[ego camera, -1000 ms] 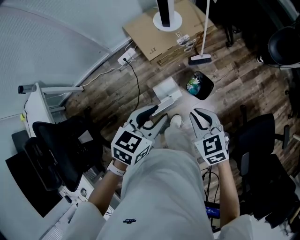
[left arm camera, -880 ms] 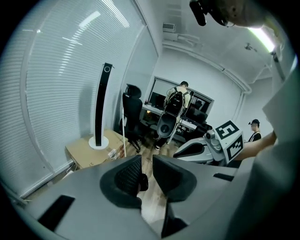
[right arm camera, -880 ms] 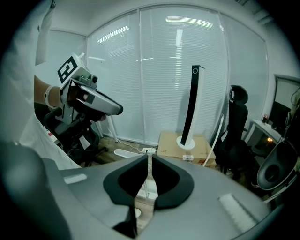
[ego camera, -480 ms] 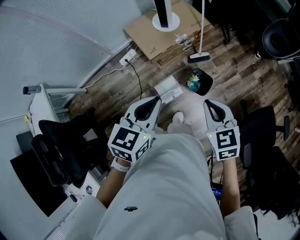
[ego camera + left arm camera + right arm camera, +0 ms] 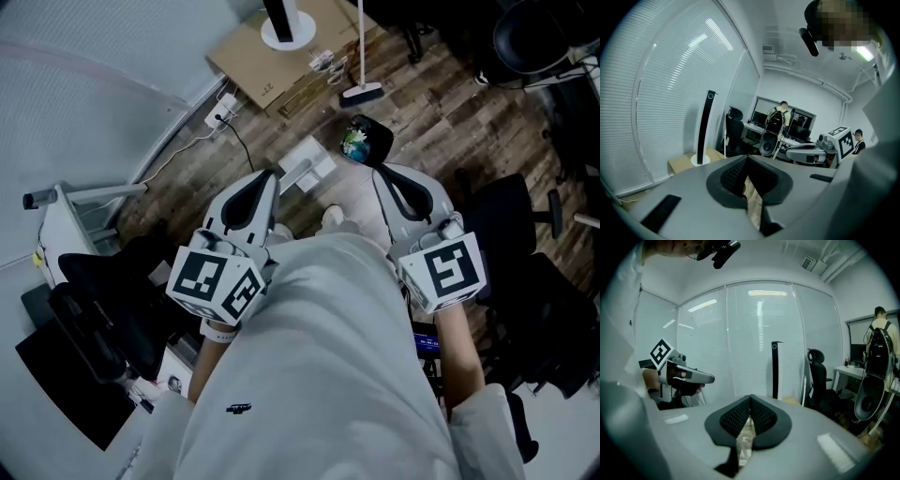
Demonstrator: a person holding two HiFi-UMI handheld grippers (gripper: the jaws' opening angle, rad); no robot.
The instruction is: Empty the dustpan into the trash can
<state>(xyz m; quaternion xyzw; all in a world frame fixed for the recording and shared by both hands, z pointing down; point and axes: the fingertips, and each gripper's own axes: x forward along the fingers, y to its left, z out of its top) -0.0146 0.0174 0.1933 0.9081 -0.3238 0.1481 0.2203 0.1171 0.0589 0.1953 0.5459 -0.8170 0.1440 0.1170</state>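
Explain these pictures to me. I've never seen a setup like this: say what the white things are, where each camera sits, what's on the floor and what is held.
There is no robot here. A person holds a two-jaw tool in each hand: the left gripper and the right gripper. The patterned cubes are part of them. The head view comes from a camera on the person's head, looking steeply down. The two gripper views come from cameras riding on each gripper, looking along its jaws. On the wooden floor are a white dustpan, a black trash can with rubbish inside, and a broom. Both grippers are shut and hold nothing.
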